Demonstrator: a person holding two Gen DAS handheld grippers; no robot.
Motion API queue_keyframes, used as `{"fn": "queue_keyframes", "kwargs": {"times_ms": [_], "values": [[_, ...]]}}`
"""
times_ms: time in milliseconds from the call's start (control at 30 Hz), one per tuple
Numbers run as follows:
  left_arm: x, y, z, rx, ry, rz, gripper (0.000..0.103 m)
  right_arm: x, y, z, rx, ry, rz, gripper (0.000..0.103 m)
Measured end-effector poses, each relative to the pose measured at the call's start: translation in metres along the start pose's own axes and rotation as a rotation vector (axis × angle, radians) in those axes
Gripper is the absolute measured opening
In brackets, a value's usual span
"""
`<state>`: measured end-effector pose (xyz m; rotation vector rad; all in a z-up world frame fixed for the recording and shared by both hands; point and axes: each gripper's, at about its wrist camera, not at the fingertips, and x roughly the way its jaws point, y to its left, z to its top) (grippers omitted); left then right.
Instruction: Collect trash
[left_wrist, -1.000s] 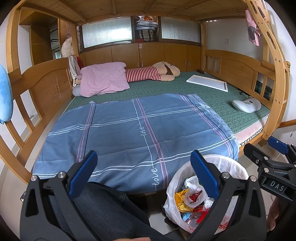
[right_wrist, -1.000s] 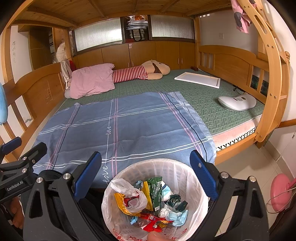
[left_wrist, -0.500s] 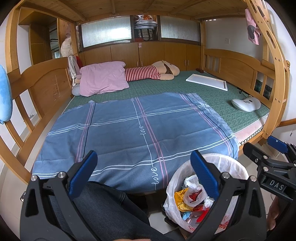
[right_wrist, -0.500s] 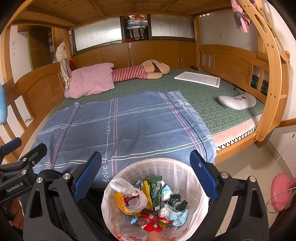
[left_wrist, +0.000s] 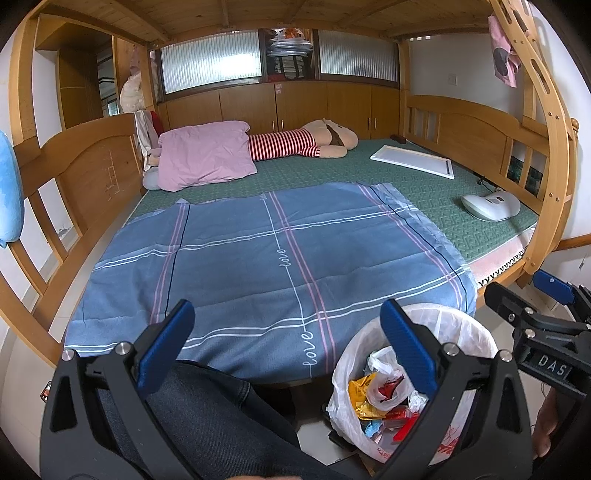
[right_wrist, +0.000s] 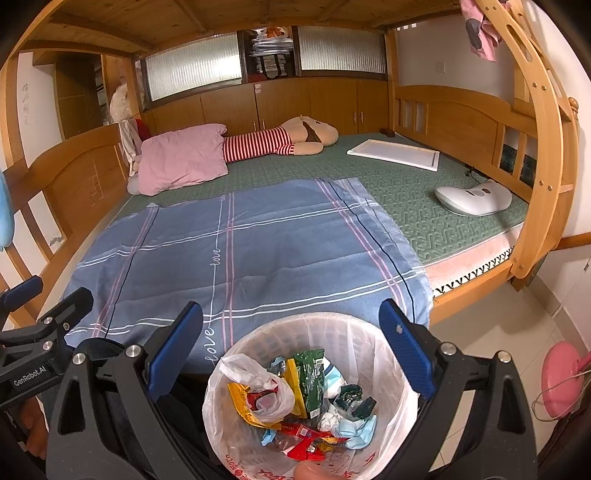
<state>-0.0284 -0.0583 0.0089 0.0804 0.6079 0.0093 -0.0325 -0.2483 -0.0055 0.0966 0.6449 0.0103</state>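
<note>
Grippers: both units are held at the near edge of the bed, each with its blue-padded fingers spread wide and nothing between them.

Left gripper (left_wrist: 286, 347): jaws fully apart, empty, no contact with any object. It sits above a dark-trousered leg (left_wrist: 207, 410) and faces the blue plaid sheet (left_wrist: 273, 266). Its right finger overlaps the bin rim in the left wrist view; contact cannot be confirmed.

Right gripper (right_wrist: 291, 349): jaws fully apart, empty. It is positioned directly over the waste bin (right_wrist: 258, 341), which appears between the two fingers and below them. No finger touches the liner as far as the view shows.

Waste bin: lined with a white plastic bag, standing on the tiled floor just beside the near bed edge, to the right of the leg. It contains the trash (right_wrist: 306, 406): crumpled wrappers in yellow, green and red, a white plastic bag and blue-white tissue.

Bed surface: a pink pillow (left_wrist: 205, 158) and a striped plush toy (left_wrist: 295, 144) lie at the far end; a white panel (left_wrist: 412, 161) and a white device (left_wrist: 491, 206) lie at the right.
</note>
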Motion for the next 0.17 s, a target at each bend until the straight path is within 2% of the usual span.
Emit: {"fn": "queue_keyframes", "kwargs": {"times_ms": [100,167], "values": [[0.004,0.002,0.0,0.005,0.004,0.006,0.1,0.002,0.001,-0.002,0.006,-0.002,-0.004,0.094],[0.011,0.005,0.001,0.017,-0.007,0.028,0.1,-0.006,0.002,-0.001,0.012,-0.039,0.017,0.094]]}}
